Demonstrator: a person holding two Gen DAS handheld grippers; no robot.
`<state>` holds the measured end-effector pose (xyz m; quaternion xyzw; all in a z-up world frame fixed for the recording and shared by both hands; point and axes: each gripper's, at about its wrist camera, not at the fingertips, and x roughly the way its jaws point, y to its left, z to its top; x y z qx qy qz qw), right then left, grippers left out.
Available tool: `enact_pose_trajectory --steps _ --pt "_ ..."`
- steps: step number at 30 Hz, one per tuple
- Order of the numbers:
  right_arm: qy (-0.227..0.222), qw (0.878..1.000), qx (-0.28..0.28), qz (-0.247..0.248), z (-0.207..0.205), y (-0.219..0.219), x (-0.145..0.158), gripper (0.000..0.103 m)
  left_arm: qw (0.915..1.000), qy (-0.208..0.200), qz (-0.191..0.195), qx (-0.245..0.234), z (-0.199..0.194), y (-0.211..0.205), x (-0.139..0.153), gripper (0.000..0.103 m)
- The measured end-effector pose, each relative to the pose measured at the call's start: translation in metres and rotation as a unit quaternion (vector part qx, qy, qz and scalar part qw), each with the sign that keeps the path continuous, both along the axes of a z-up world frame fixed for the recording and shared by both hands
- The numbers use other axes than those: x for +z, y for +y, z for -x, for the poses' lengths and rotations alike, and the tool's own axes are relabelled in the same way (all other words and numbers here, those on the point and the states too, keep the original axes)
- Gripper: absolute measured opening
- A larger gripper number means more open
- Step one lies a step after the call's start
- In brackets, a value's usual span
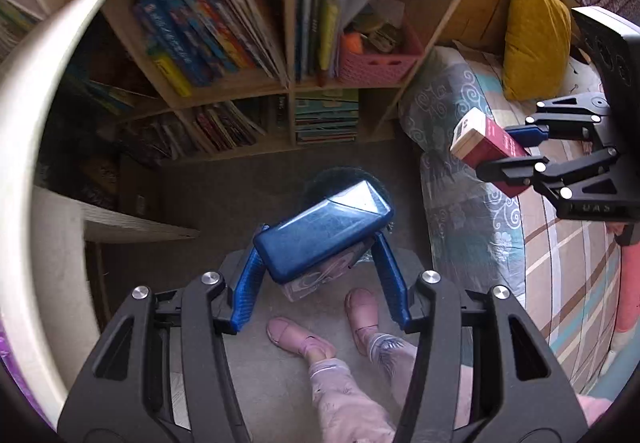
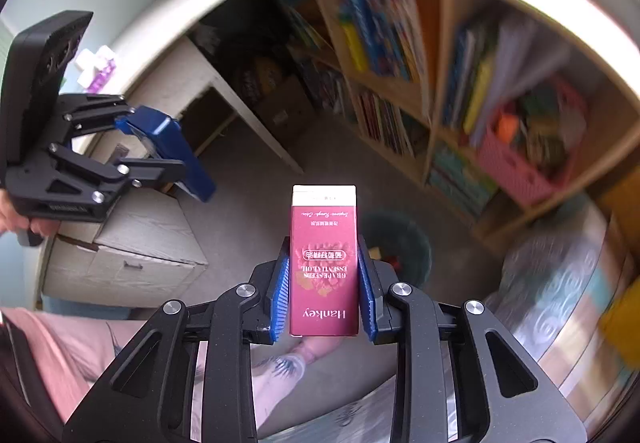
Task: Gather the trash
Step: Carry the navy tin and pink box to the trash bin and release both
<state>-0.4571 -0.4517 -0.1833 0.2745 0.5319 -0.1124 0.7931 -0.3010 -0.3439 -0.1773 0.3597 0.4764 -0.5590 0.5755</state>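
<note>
My left gripper (image 1: pixel 318 249) is shut on a flat blue box (image 1: pixel 324 229) and holds it tilted above a dark round bin (image 1: pixel 320 181) on the floor. My right gripper (image 2: pixel 323 271) is shut on a dark red carton (image 2: pixel 323 263) with a white top, held upright; the bin (image 2: pixel 404 243) shows just behind it. In the left wrist view the right gripper (image 1: pixel 520 151) and its carton (image 1: pixel 486 143) hang over the bed at the right. In the right wrist view the left gripper (image 2: pixel 160 147) with the blue box (image 2: pixel 180 151) is at the left.
A wooden bookshelf (image 1: pixel 292 83) full of books and a pink basket (image 1: pixel 376 61) stands behind the bin. A bed (image 1: pixel 520 243) with a yellow pillow (image 1: pixel 534 39) is on the right. A white desk (image 2: pixel 168 83) with a drawer unit (image 2: pixel 132 243) is on the left. The person's feet (image 1: pixel 320 327) are below.
</note>
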Motion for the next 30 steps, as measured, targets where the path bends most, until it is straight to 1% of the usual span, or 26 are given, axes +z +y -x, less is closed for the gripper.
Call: enact_pose_trajectory --steps 7,13,18,19,20,21,23,25,27,28,29,30 --pt "0.008 0.997 -0.061 -0.054 0.026 -0.014 -0.069 0.03 0.9986 0.024 -0.041 -0.025 0.035 -0.034 -0.068 0.049" --pt "0.009 0.991 -0.098 -0.086 0.038 -0.022 -0.129 0.03 0.9955 0.027 -0.083 -0.037 0.046 -0.054 -0.128 0.049" --pt "0.013 0.983 -0.139 -0.119 0.042 -0.025 -0.188 0.03 0.9931 0.034 -0.103 -0.045 0.052 -0.066 -0.178 0.047" --pt "0.013 0.982 -0.146 -0.123 0.042 -0.025 -0.196 0.03 0.9922 0.035 -0.109 -0.049 0.053 -0.068 -0.188 0.044" --pt "0.012 0.98 -0.154 -0.129 0.043 -0.026 -0.206 0.03 0.9914 0.034 -0.114 -0.053 0.055 -0.07 -0.198 0.036" --pt "0.012 0.978 -0.162 -0.134 0.043 -0.027 -0.216 0.03 0.9899 0.034 -0.124 -0.059 0.056 -0.072 -0.208 0.023" --pt "0.014 0.976 -0.171 -0.135 0.043 -0.027 -0.232 0.03 0.9873 0.041 -0.138 -0.068 0.058 -0.076 -0.225 0.021" --pt "0.013 0.973 -0.179 -0.143 0.043 -0.029 -0.249 0.03 0.9869 0.031 -0.136 -0.08 0.062 -0.079 -0.24 0.021" --pt "0.021 0.974 -0.175 -0.14 0.04 -0.031 -0.264 0.031 0.9856 0.017 -0.138 -0.097 0.066 -0.083 -0.254 0.021" --pt "0.027 0.973 -0.182 -0.141 0.04 -0.033 -0.272 0.033 0.9854 0.013 -0.138 -0.099 0.066 -0.085 -0.259 0.027" --pt "0.032 0.969 -0.193 -0.149 0.041 -0.036 -0.281 0.044 0.9853 0.006 -0.141 -0.096 0.065 -0.087 -0.267 0.04" --pt "0.04 0.967 -0.204 -0.151 0.041 -0.037 -0.288 0.075 0.9849 0.0 -0.146 -0.092 0.064 -0.087 -0.272 0.075"
